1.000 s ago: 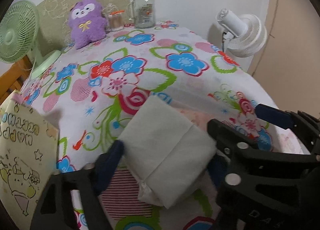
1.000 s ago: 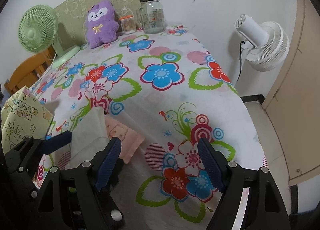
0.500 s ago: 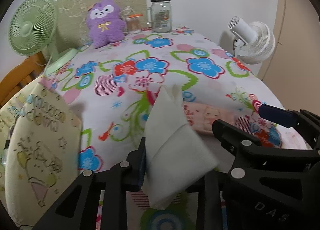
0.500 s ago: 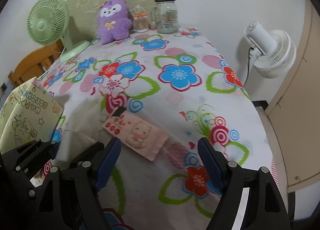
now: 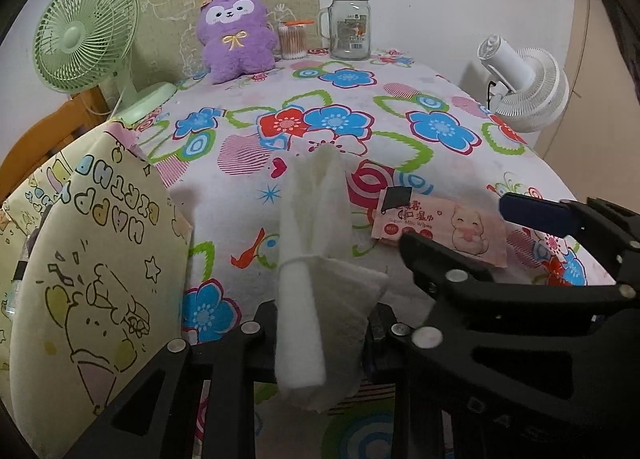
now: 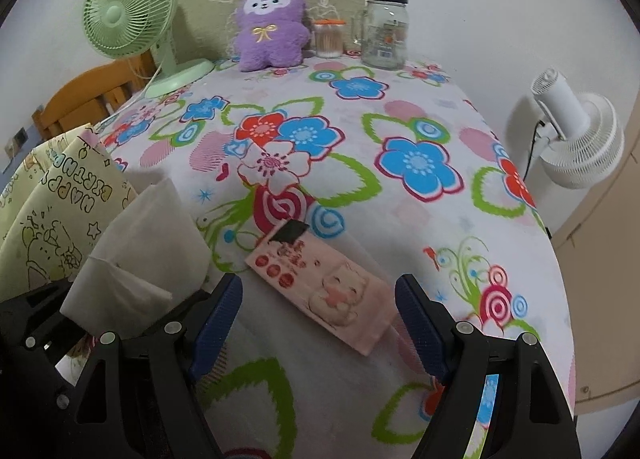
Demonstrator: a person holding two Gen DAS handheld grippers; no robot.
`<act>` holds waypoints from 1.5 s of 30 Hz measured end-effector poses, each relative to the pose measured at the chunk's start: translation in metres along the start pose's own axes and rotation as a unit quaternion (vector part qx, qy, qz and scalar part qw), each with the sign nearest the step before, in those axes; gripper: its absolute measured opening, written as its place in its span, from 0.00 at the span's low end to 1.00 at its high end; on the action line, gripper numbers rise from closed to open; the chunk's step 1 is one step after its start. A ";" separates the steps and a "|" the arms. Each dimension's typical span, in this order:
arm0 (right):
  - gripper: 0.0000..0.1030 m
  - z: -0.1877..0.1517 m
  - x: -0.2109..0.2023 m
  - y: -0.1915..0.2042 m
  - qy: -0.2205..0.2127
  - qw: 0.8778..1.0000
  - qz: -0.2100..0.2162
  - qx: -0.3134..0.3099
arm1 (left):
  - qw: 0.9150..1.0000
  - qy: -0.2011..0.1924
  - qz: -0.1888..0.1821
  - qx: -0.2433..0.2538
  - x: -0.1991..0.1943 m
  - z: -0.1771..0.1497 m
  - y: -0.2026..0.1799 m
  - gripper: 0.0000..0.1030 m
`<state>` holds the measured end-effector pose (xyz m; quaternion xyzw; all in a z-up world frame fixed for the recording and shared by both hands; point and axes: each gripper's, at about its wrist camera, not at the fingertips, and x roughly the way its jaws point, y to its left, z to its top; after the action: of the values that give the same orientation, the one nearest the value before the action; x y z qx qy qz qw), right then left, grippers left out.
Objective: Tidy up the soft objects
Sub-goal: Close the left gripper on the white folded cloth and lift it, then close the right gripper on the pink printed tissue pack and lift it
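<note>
Left claw (image 5: 316, 333) clamped on the folded white cloth (image 5: 316, 259), cloth sticks up and forward between the fingers, lifted clear of the counter (image 5: 400, 107). Right claw (image 6: 318, 323) wide, holding nothing, hovers low over the near edge

Key relation: pink wipes pack (image 6: 324, 279) lies flat just ahead of the right claw, roughly centred in the gap between its fingers. Long axis runs diagonal, far-left to near-right, so the fingers aren't square to it; I'd guess a wrist twist is needed to pinch across the short side. Right arm is clearly the nearer one; from the left wrist view the pack sits off to the right, past the right claw's fingers

Yellow birthday gift bag (image 5: 92, 259) stands just left of the left claw, likely drop point for the cloth. Can't tell whether its mouth is open
</note>
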<state>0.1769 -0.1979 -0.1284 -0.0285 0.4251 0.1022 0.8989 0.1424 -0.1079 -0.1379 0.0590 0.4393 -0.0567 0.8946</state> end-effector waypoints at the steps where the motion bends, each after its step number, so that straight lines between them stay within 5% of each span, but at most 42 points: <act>1: 0.79 0.001 0.002 0.000 0.000 1.000 0.001 -0.002 | 1.000 0.001 -0.002 -0.001 0.000 0.001 0.001 0.26; 6: 0.76 0.007 0.011 0.004 0.004 1.000 0.007 -0.016 | 1.000 0.000 -0.004 0.000 0.000 0.000 0.000 0.26; 16: 0.44 0.006 0.014 0.007 0.014 1.000 0.013 -0.021 | 1.000 -0.001 -0.005 0.001 0.000 0.000 0.001 0.26; 21: 0.38 0.001 0.008 0.006 0.012 1.000 0.005 -0.018 | 1.000 -0.003 -0.006 0.003 -0.001 0.000 0.000 0.22; 26: 0.08 -0.004 0.000 0.010 0.016 1.000 0.017 -0.016 | 1.000 -0.002 -0.012 0.009 -0.005 -0.002 -0.002 0.19; 33: 0.14 -0.009 -0.006 0.011 0.010 1.000 0.003 -0.023 | 1.000 -0.006 -0.011 0.018 -0.010 -0.007 -0.005 0.19; 38: 0.47 -0.005 -0.004 0.007 0.006 1.000 -0.005 -0.027 | 1.000 -0.004 -0.009 0.016 -0.008 -0.005 -0.005 0.19; 45: 0.52 0.004 0.014 -0.003 0.024 1.000 0.013 -0.015 | 1.000 -0.002 -0.002 0.009 0.000 0.003 0.000 0.20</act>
<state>0.1891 -0.1984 -0.1371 -0.0387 0.4454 0.1199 0.8864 0.1447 -0.1080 -0.1364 0.0666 0.4371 -0.0623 0.8948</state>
